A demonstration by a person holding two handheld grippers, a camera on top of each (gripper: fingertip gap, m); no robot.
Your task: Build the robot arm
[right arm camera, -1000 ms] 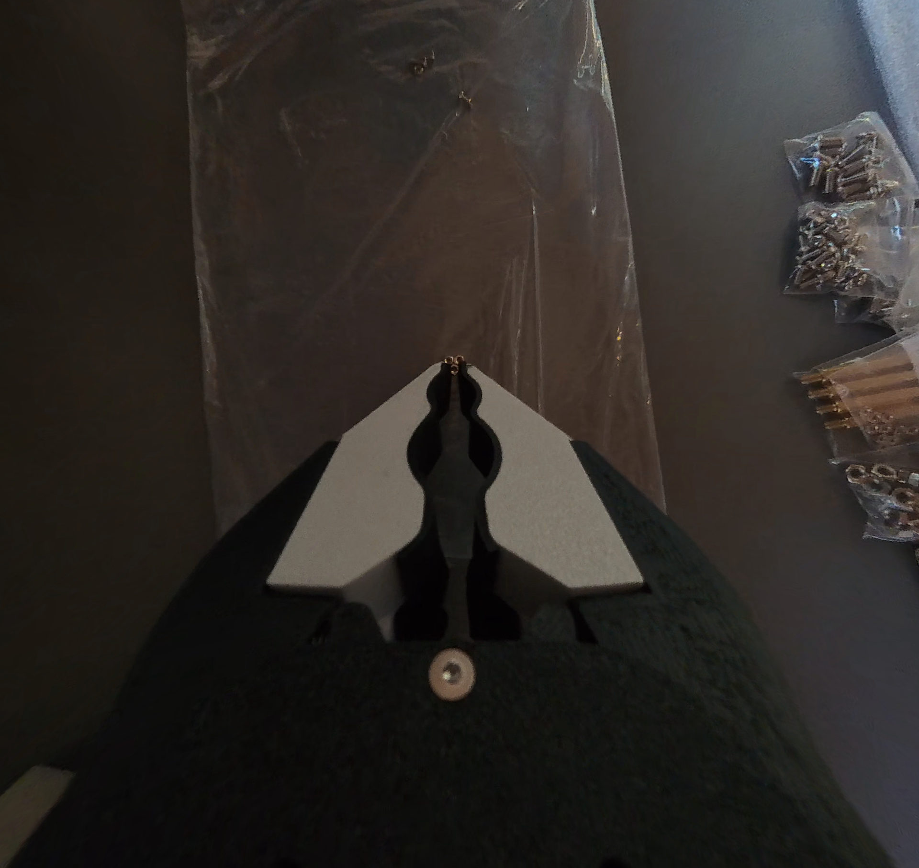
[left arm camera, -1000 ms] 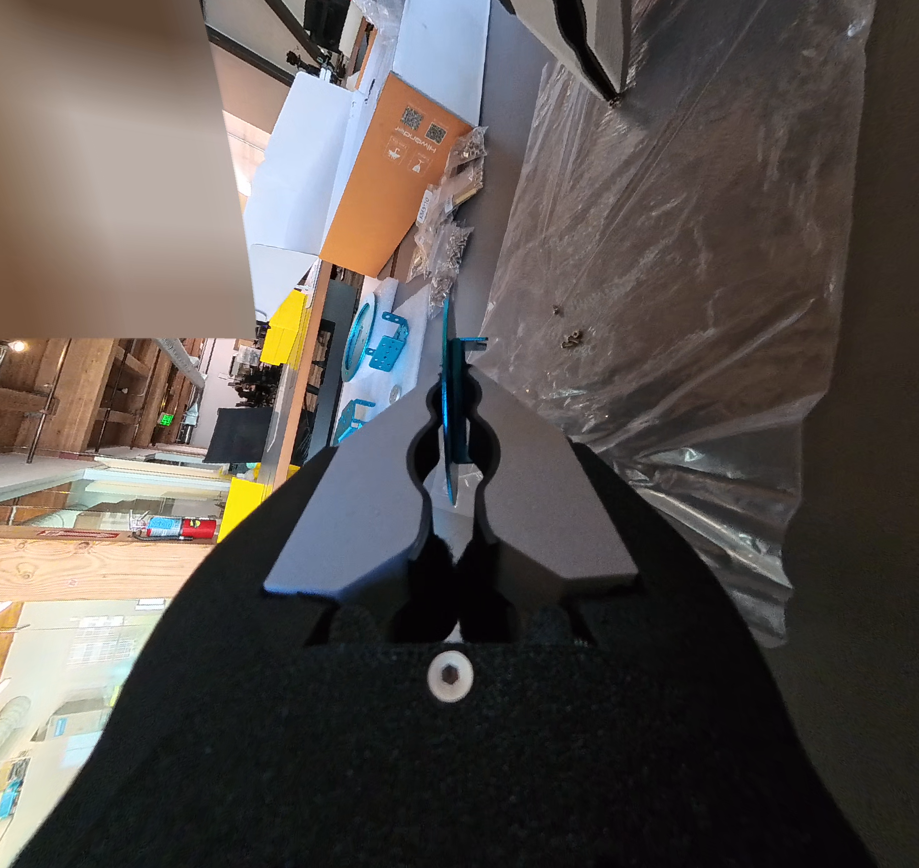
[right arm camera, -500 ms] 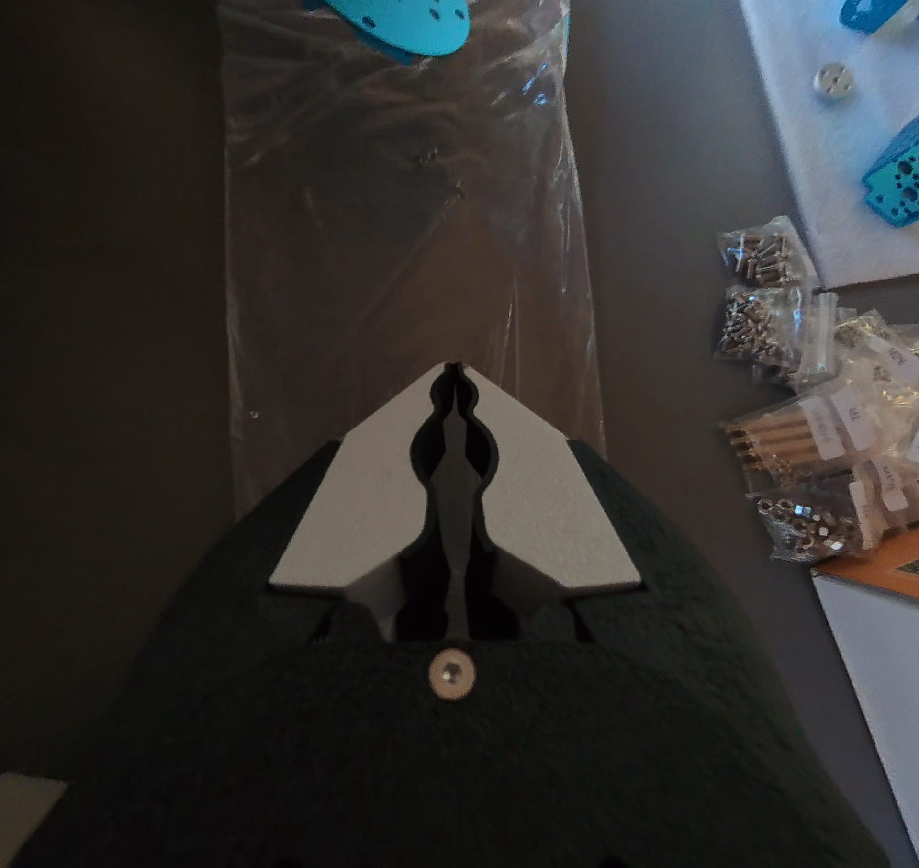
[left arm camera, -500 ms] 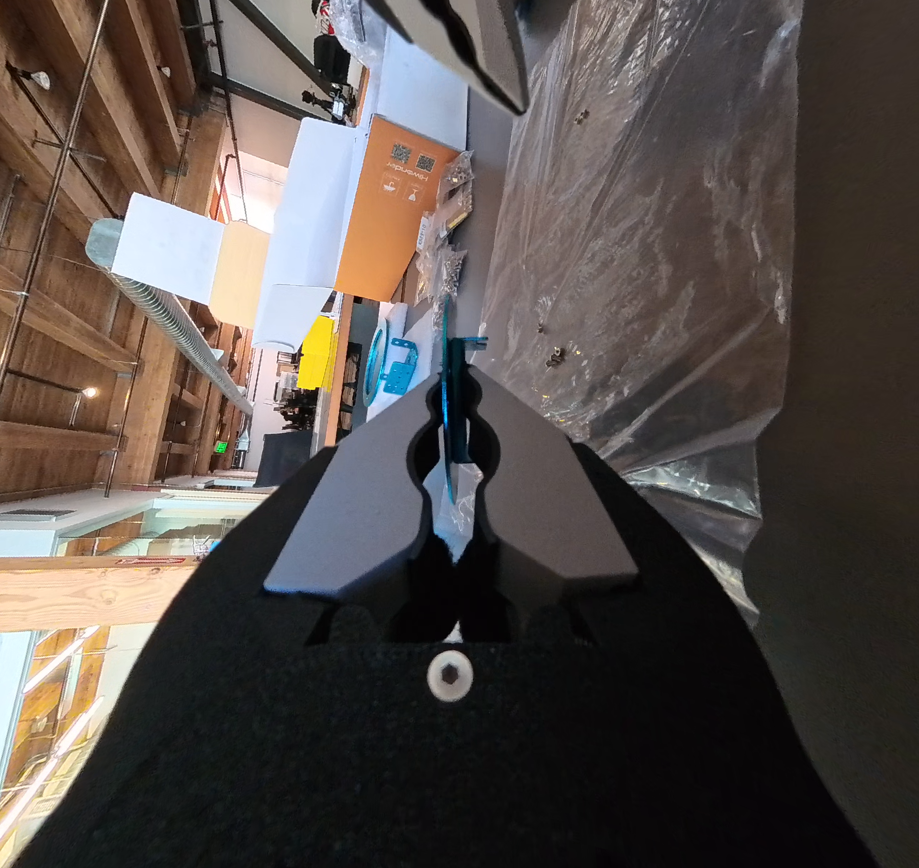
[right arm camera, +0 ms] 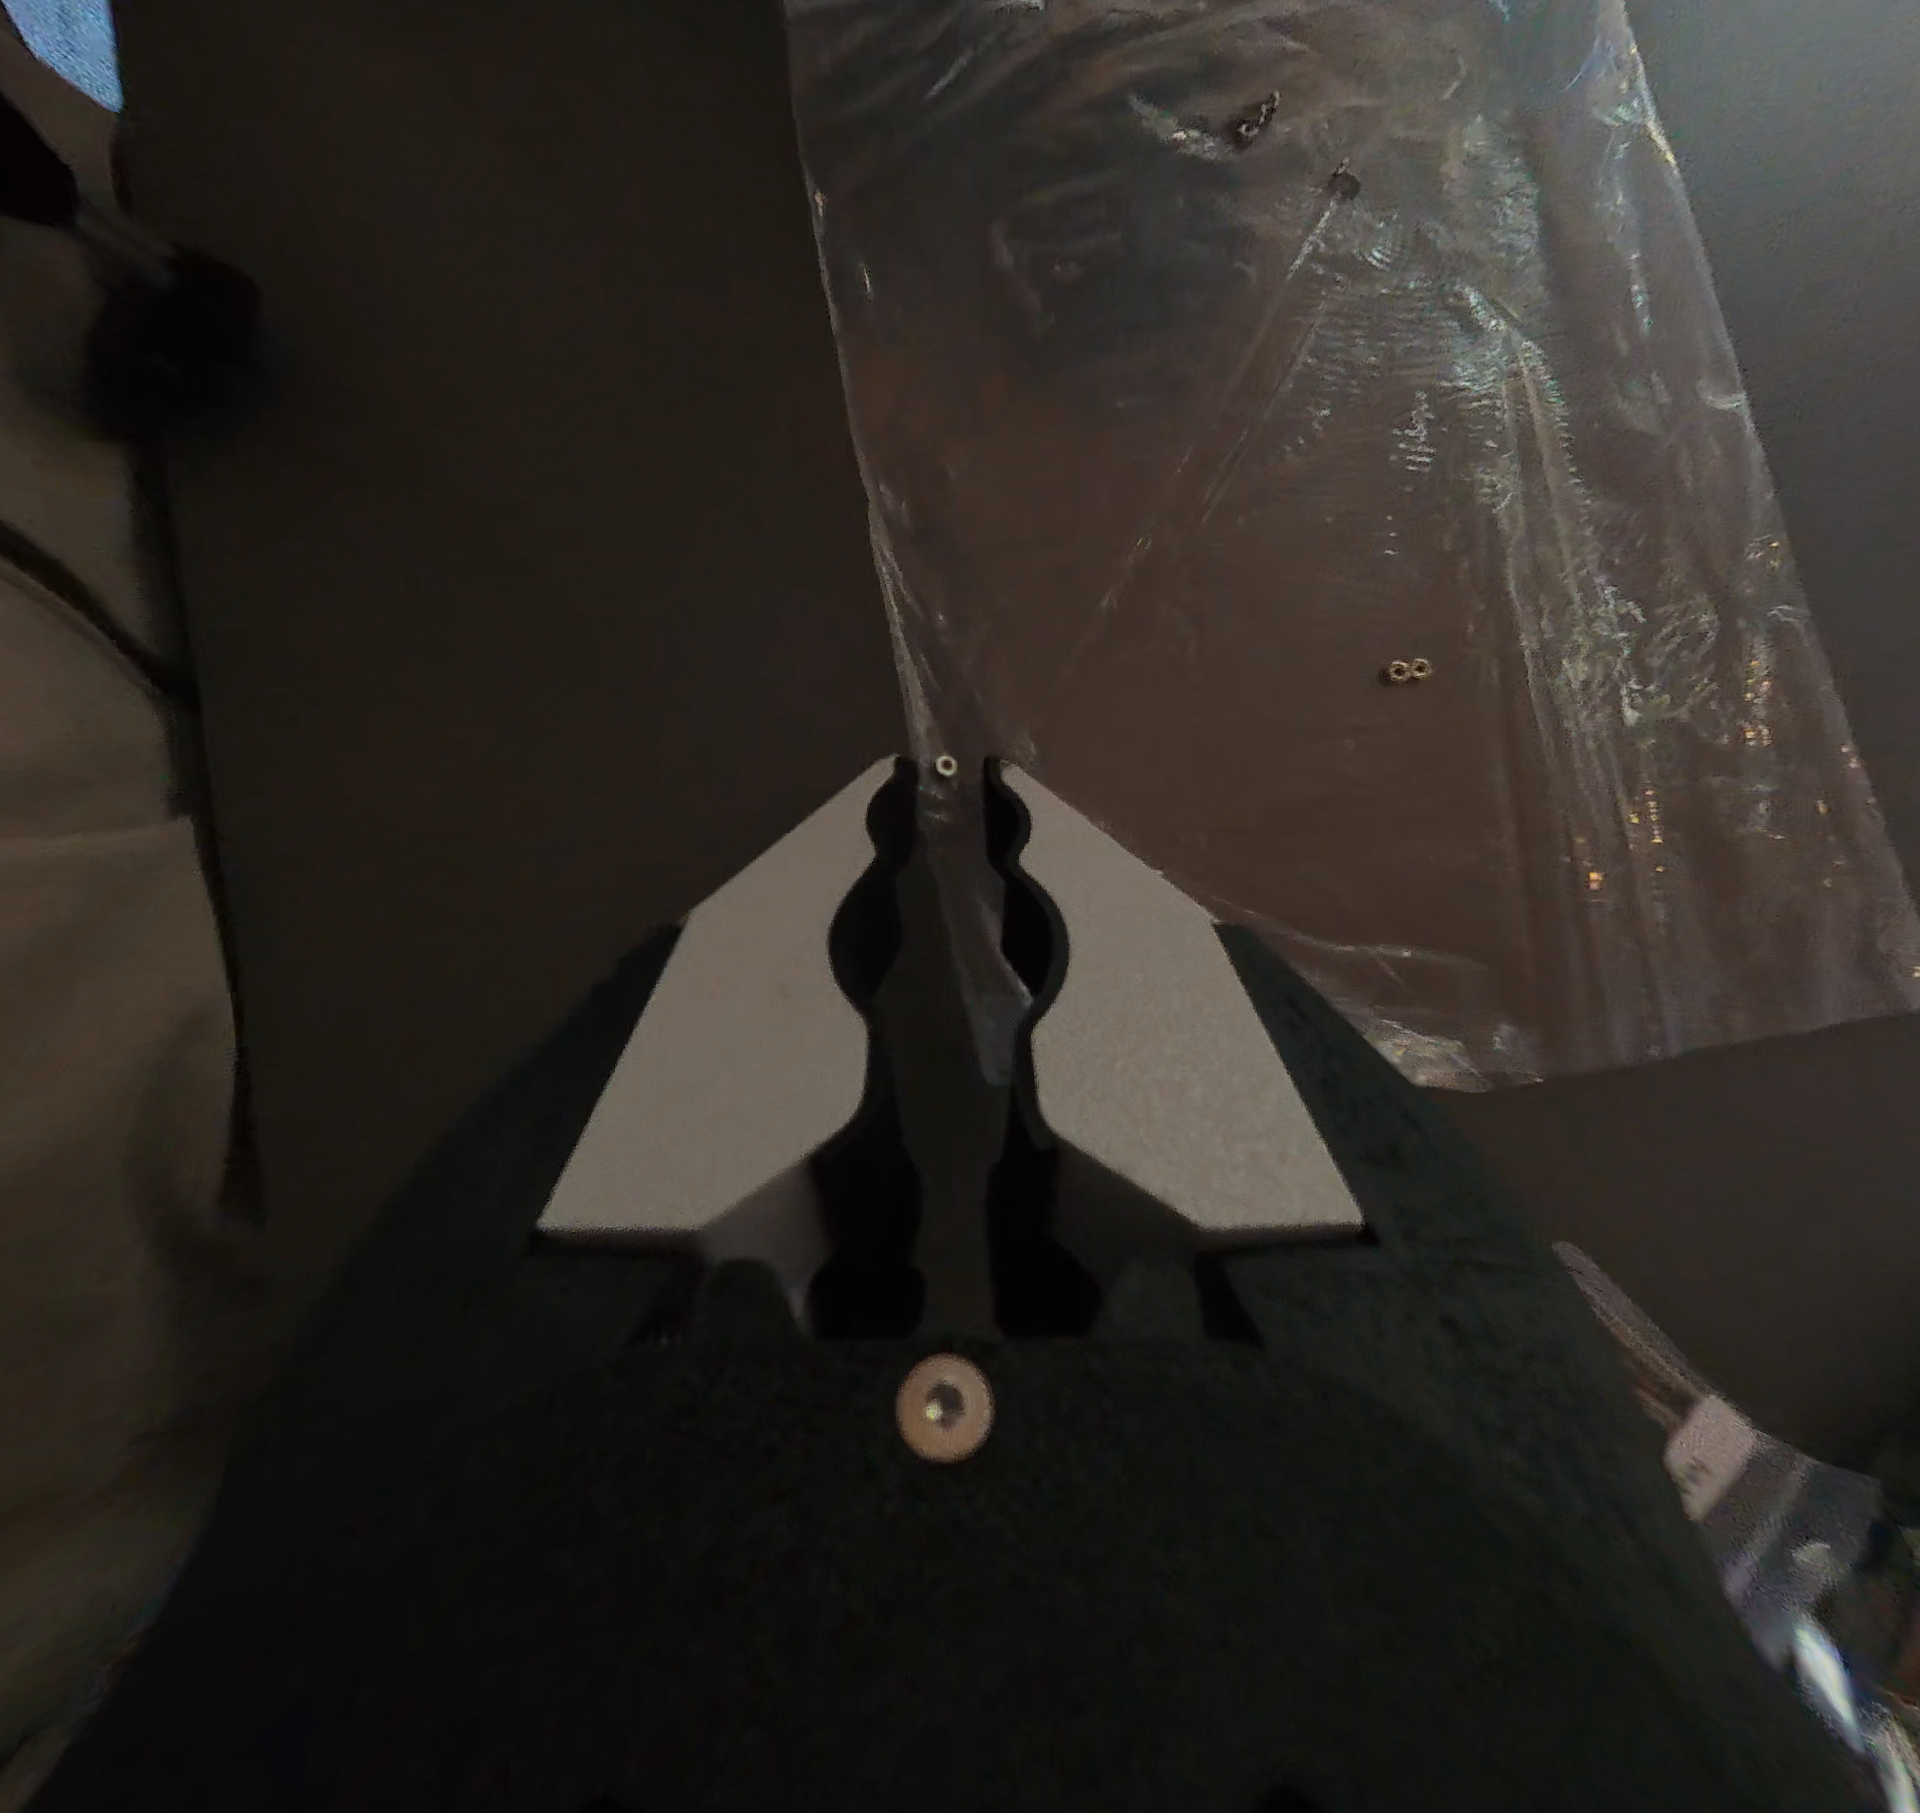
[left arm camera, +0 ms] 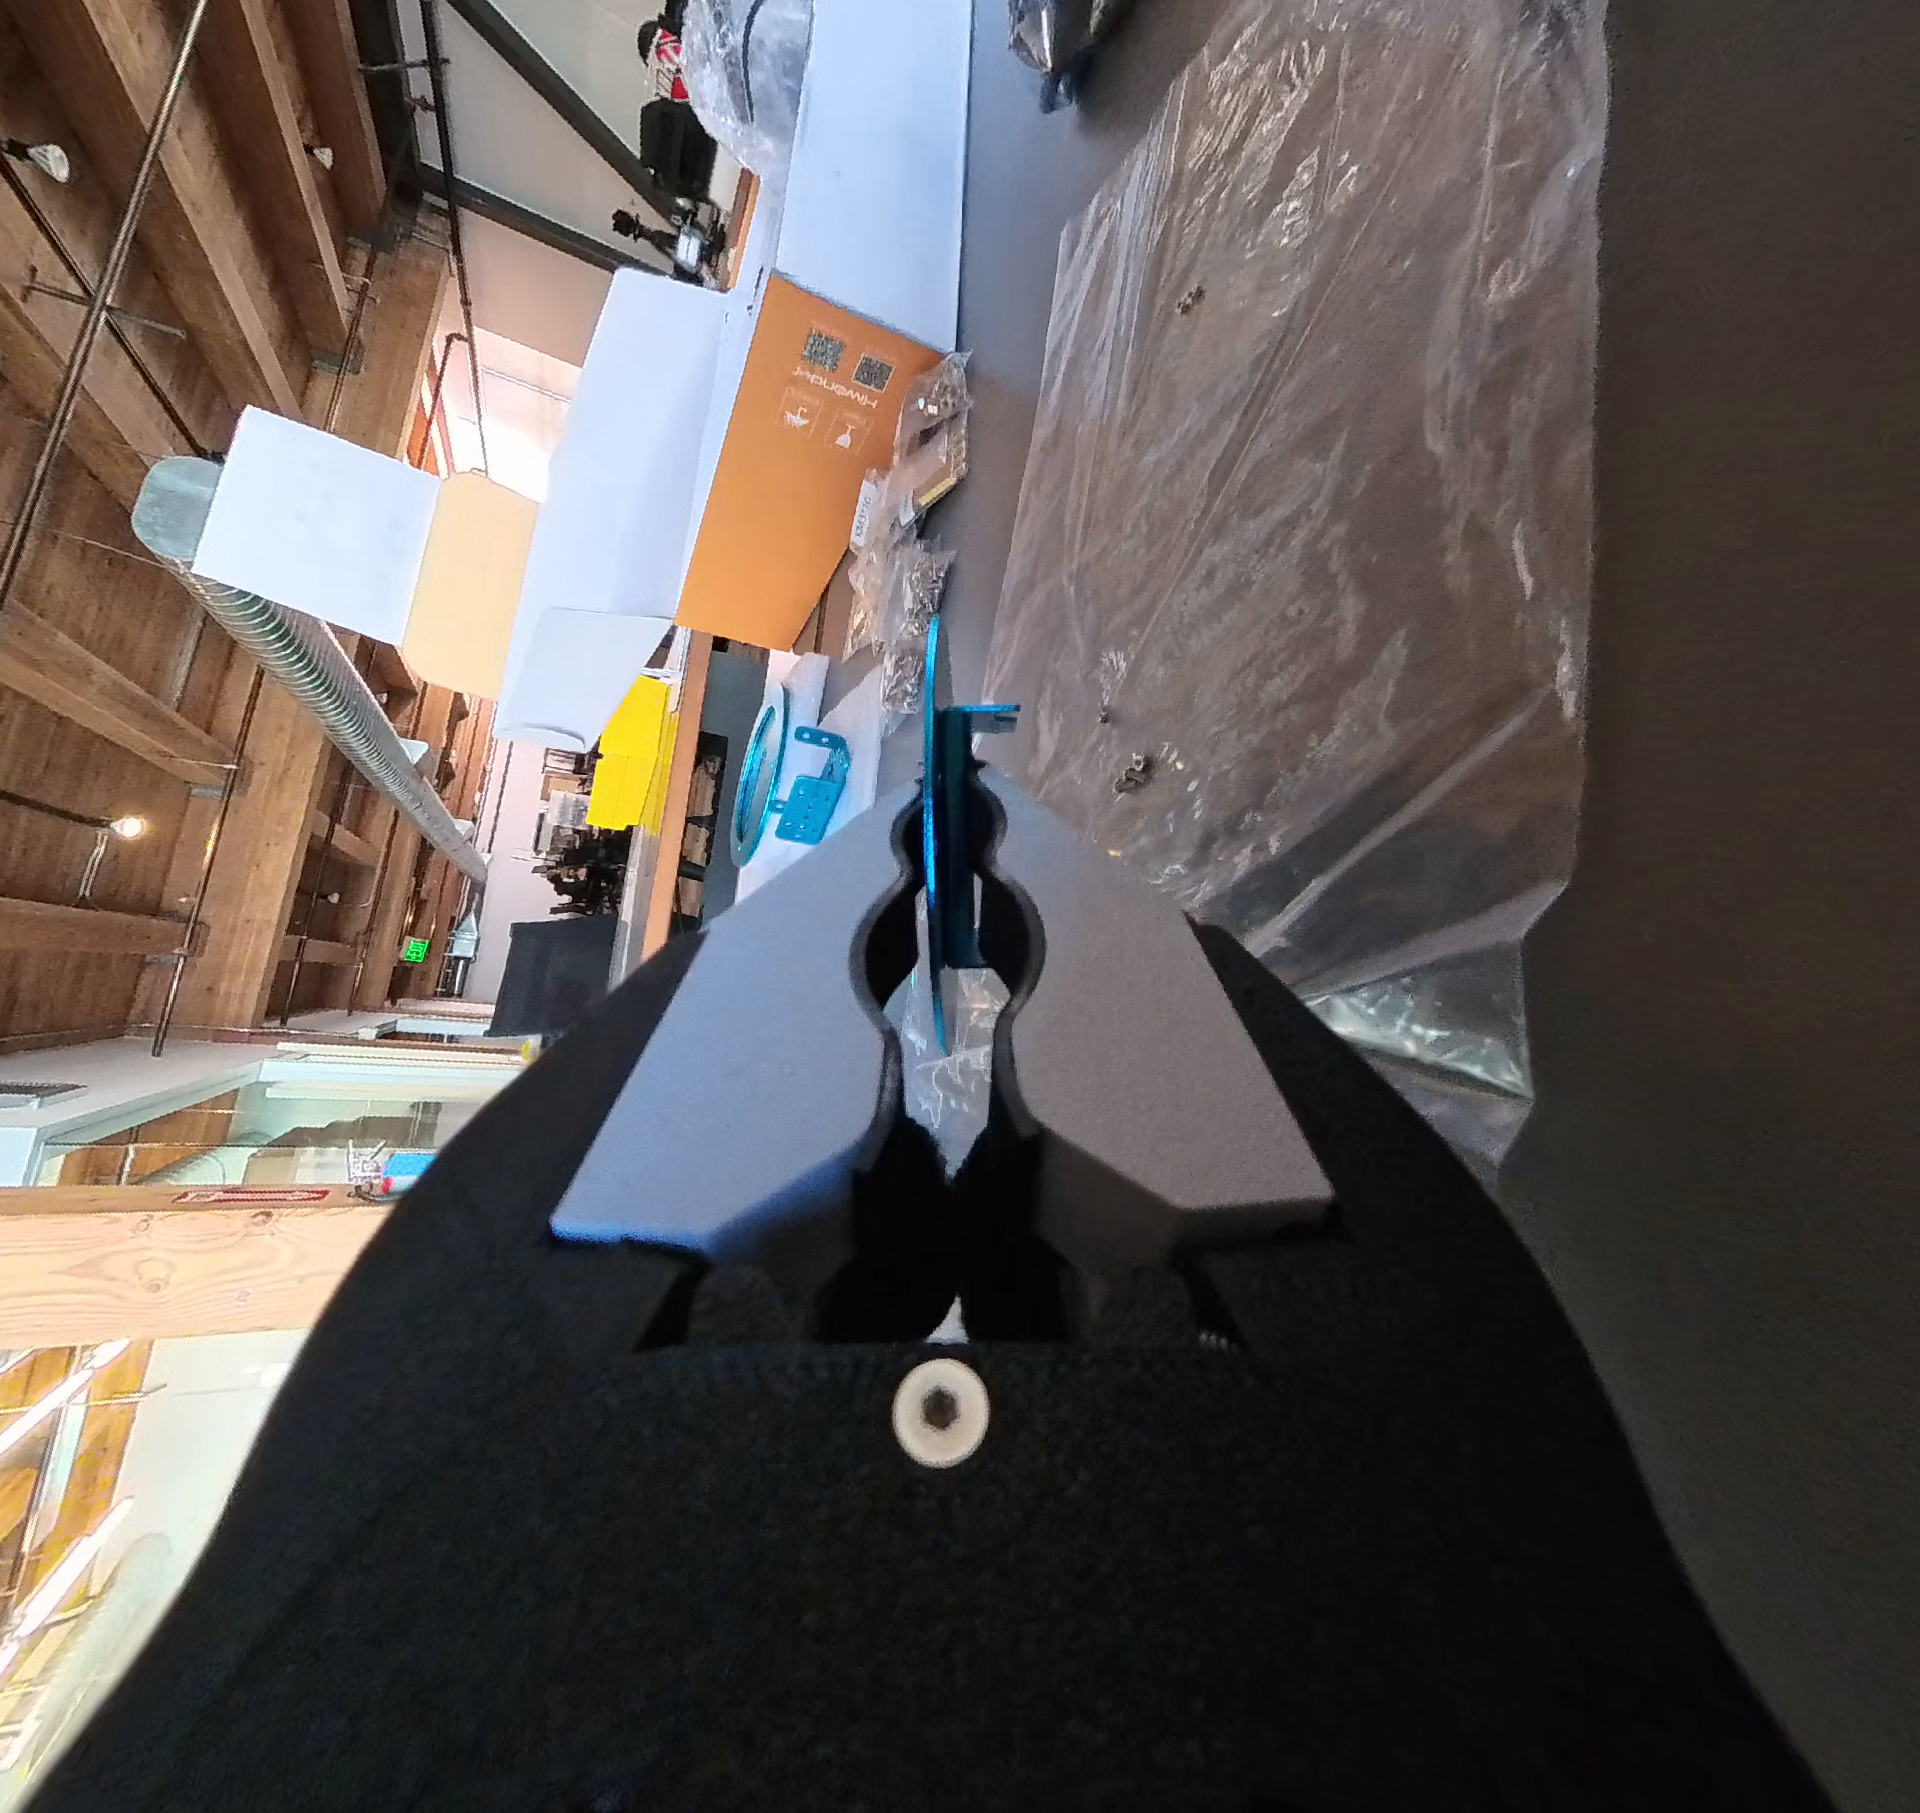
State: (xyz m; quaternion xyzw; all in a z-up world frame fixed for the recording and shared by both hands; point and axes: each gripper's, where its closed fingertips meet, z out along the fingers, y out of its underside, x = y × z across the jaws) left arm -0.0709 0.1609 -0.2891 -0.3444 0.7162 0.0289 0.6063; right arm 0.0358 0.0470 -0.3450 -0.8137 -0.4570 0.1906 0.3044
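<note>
While left gripper (left arm camera: 951, 787) clamps blue round plate (left arm camera: 932, 724) edge-on, jaws nearly closed on it, small blue bracket (left arm camera: 982, 724) on plate's right face, hardware bags (left arm camera: 914, 558) and orange box (left arm camera: 800, 475) lie beyond on grey surface (left arm camera: 1039, 236). Clear plastic sheet (right arm camera: 1351, 516) spreads right, loose nuts (right arm camera: 1408, 670) on it. Right gripper (right arm camera: 948, 768): jaws slightly apart, tiny nut (right arm camera: 944, 766) at tips; whether pinched, cannot tell. Judgement: keep plate steady, squeeze gently.

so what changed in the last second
The right tool swung left toward the plastic sheet's edge and opened slightly; one small nut now sits at its tips, two more lie on the sheet. The left tool stays clamped on the blue disc.
</note>
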